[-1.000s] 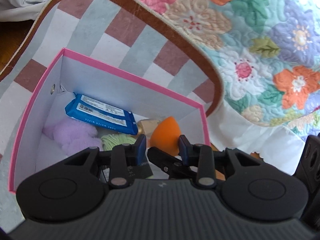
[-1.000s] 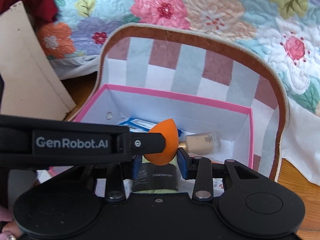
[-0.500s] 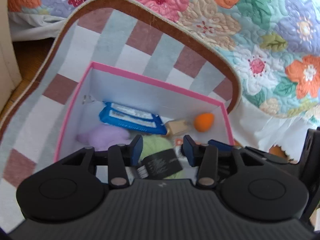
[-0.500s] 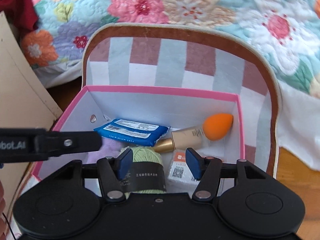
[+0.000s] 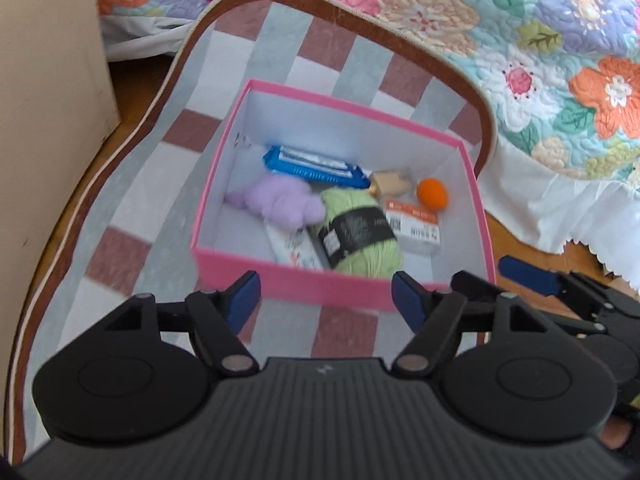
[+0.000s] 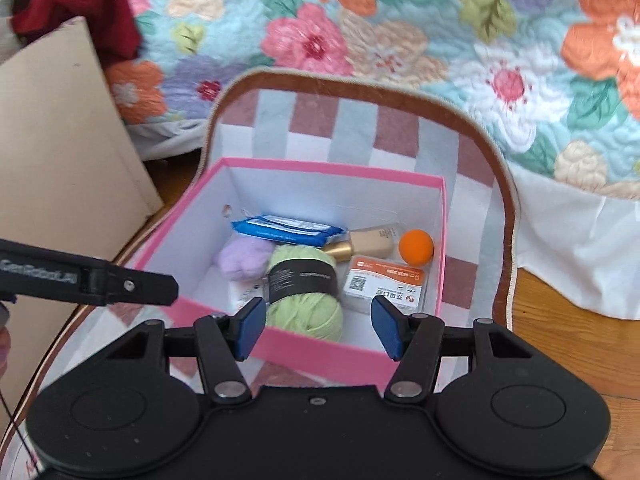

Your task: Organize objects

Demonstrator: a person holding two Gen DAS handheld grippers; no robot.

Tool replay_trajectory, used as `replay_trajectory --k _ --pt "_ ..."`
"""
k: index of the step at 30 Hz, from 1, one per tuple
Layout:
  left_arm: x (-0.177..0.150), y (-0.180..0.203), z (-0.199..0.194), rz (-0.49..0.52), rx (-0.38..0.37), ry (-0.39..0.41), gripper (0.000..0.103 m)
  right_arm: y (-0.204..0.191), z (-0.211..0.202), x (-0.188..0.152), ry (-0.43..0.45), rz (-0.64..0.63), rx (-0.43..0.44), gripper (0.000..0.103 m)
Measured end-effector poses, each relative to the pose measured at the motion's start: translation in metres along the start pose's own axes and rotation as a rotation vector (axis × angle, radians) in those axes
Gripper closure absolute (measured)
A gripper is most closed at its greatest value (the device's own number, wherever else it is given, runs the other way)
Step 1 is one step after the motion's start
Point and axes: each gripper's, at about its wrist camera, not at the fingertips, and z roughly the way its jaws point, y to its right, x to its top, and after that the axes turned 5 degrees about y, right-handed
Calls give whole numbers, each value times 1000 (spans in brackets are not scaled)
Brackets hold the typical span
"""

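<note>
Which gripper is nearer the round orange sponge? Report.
Right. The right gripper hangs before the orange sponge's end of the pink box; the left gripper, empty jaws opening, sits further left.

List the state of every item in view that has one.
pink box: open, no lid
green yarn skein: banded, lying in box
wet wipes pack: flap closed
foundation bottle: capped, lying flat
left gripper: empty, jaws opening
right gripper: open, empty
</note>
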Motion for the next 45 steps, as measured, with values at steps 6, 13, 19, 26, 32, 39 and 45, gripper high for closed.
replay_trajectory --k 6,13,19,26,32,39,45 --pt "-15 8 -48 55 64 48 18 -19 -50 0 30 5 -15 39" --pt "-36 16 -83 148 119 57 14 -28 -88 -11 14 74 -52 31" --pt "-54 17 -95 198 109 40 5 -33 -101 -23 -17 80 -101 24" --pt "-60 5 -92 155 129 12 2 -26 -100 -34 -52 140 -158 6" --pt "-63 -2 -88 161 150 -18 2 -28 -99 -38 -92 156 -174 3" --pt "-65 -6 -88 131 143 -28 2 -36 -102 -45 -107 164 -159 0" --pt "-69 -3 -91 154 160 -20 2 -37 -101 -48 -110 154 -187 0"
